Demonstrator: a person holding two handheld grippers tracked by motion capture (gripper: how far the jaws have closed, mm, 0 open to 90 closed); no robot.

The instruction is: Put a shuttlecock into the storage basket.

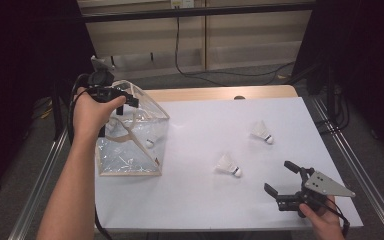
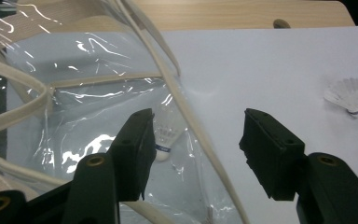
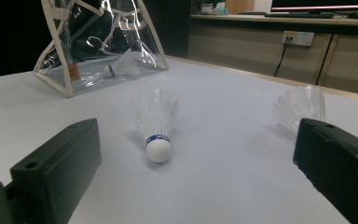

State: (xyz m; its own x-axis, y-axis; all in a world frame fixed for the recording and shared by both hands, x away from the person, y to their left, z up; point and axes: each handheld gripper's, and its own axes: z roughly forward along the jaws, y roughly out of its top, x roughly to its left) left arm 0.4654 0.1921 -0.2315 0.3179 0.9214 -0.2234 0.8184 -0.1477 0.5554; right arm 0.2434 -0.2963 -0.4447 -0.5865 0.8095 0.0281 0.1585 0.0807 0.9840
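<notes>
Shuttlecocks: three total, counted in the high view. One shuttlecock in the bag (image 1: 150,143) lies on the floor of the clear bag (image 1: 130,155), cork toward the table's middle. In the left gripper view it sits behind the plastic, just past the inner jaw tip. Left gripper (image 1: 122,102) held above the bag's open top at its near-left side; jaws parted, nothing clamped, the bag's cream trim running between them but not pinched as far as I can tell. Near shuttlecock (image 1: 228,165) lies on the white table (image 1: 205,200), mid-table, ahead and left of the right gripper (image 1: 280,180). In the right gripper view it lies between the two jaw lines but well beyond the tips, cork pointing at the camera. Far shuttlecock (image 1: 261,131) lies farther back, to the right, apart from the near one. Right gripper low over the near-right corner of the table, jaws spread wide, released, touching nothing.

Counts: 3 shuttlecocks, 1 bag, 2 grippers.

Edges: bag stands at the left edge of the white surface. Right gripper sits close to the front edge and right edge. Open white surface between bag and the two loose shuttlecocks, also along the front. Wood strip (image 1: 215,93) shows at the table's back edge
</notes>
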